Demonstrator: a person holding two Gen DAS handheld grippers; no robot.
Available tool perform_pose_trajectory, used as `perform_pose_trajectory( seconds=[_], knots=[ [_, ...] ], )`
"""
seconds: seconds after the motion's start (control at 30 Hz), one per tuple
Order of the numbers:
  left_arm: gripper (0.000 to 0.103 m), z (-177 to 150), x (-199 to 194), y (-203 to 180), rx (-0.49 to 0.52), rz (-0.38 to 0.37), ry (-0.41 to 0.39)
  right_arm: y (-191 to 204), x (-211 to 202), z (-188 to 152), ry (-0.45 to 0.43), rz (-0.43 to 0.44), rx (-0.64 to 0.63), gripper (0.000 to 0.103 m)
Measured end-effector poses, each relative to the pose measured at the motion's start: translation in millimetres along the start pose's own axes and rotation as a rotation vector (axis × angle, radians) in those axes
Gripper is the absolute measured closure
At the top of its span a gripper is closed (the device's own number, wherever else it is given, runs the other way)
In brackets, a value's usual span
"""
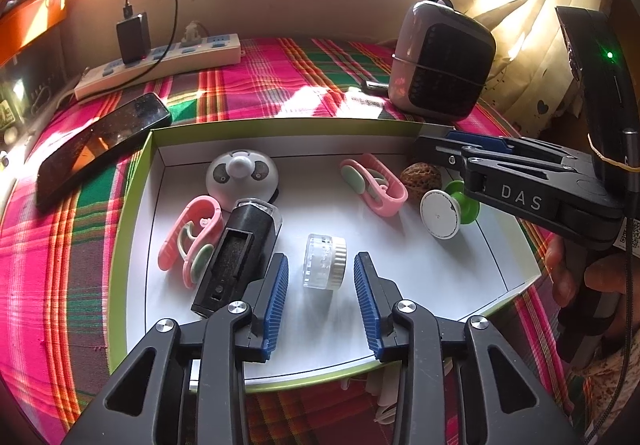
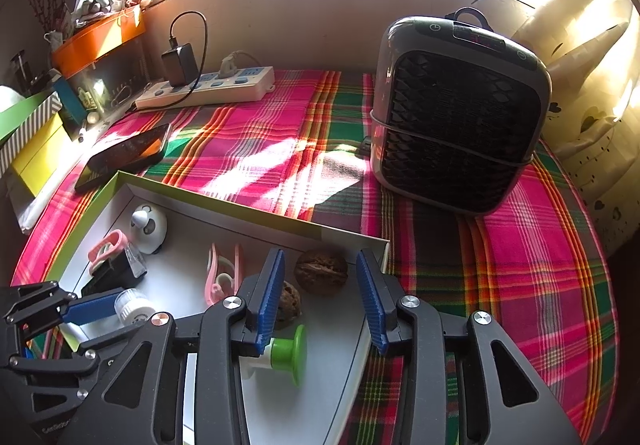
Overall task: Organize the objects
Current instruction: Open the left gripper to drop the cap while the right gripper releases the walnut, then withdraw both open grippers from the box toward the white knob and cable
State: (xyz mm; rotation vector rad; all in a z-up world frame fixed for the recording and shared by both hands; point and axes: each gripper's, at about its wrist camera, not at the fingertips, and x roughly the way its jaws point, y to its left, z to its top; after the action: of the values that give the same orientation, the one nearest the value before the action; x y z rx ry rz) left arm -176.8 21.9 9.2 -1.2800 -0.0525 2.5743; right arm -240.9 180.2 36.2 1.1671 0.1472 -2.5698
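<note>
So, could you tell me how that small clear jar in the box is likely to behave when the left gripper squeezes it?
The clear jar lies on its side between the open left gripper, so it may roll. It looks like rigid, glossy plastic, so probably stiff but slippery. Being small, it is likely light.

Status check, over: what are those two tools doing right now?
Left tool open, straddling small clear jar in the box. Right tool open, empty, over walnut. Nothing blocking.

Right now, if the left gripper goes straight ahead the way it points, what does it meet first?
Most likely the small clear jar, lying on its side in the white tray, centred between the open left gripper fingers. Depth is uncertain.
</note>
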Motion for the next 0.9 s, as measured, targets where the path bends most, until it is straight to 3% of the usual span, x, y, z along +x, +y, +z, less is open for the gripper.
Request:
perform_pose_trajectory(
  seconds=[0.9],
  knots=[
    [0.066,-19,-47,-2,0.01,0.028,-0.066,19,-49,-23,-0.071,0.025,0.033,0.059]
  ],
)
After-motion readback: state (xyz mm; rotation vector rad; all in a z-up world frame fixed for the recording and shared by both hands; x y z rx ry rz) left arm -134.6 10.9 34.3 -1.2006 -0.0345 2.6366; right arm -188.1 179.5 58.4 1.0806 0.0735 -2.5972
